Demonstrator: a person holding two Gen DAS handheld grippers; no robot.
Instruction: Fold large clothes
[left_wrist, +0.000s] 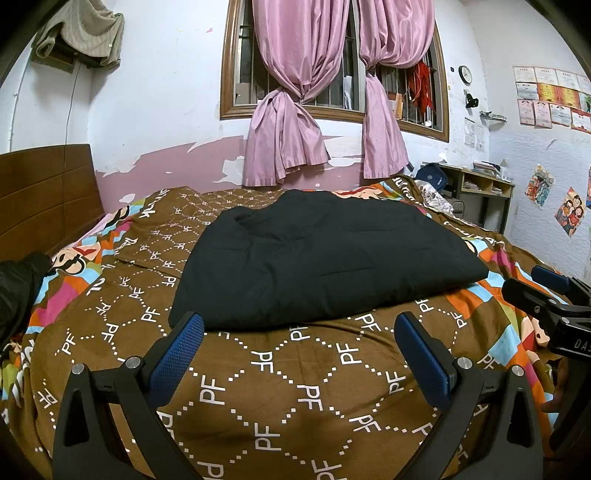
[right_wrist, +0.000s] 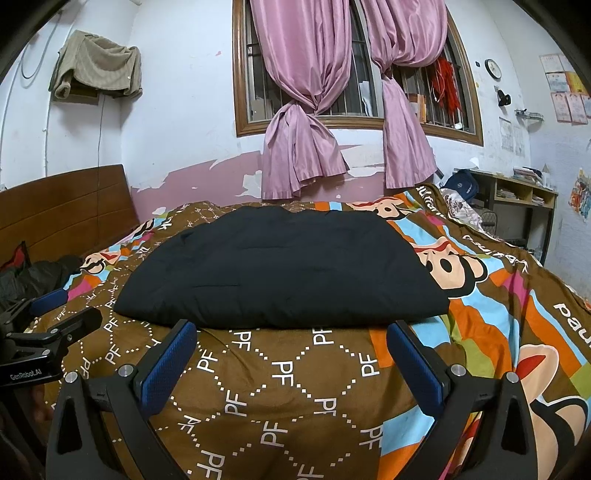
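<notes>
— Two claws, both spread wide and holding nothing: the left claw (left_wrist: 299, 328) and the right claw (right_wrist: 291, 334) hang over the near edge of the bed, blue textured pads facing each other across bare bedspread.

— Where is the garment?

— The large black padded garment (left_wrist: 325, 258) lies folded into a thick, roughly rectangular bundle in the middle of the bed, on the brown bedspread with white "PF" lettering and colourful cartoon borders (left_wrist: 288, 387). Its near hem sits just beyond the fingertips of both claws, not touching them as far as I can tell.

— How do the claws stand to each other?

— Side by side. In the left wrist view the right claw shows at the right edge as a black frame with one blue pad; in the right wrist view the left one shows at the left edge the same way.

— Anything else on the bed?

— A second dark crumpled piece of clothing (right_wrist: 33, 277) lies at the left edge, near the brown wooden headboard (left_wrist: 44, 195); what it is I cannot tell.

— And behind?

— Past the far edge, pink knotted curtains (left_wrist: 295, 92) hang at a wood-framed barred window, and a beige cloth (right_wrist: 99, 66) is draped high on the white wall. A low wooden shelf (right_wrist: 517, 195) stands beyond the far right corner.
</notes>
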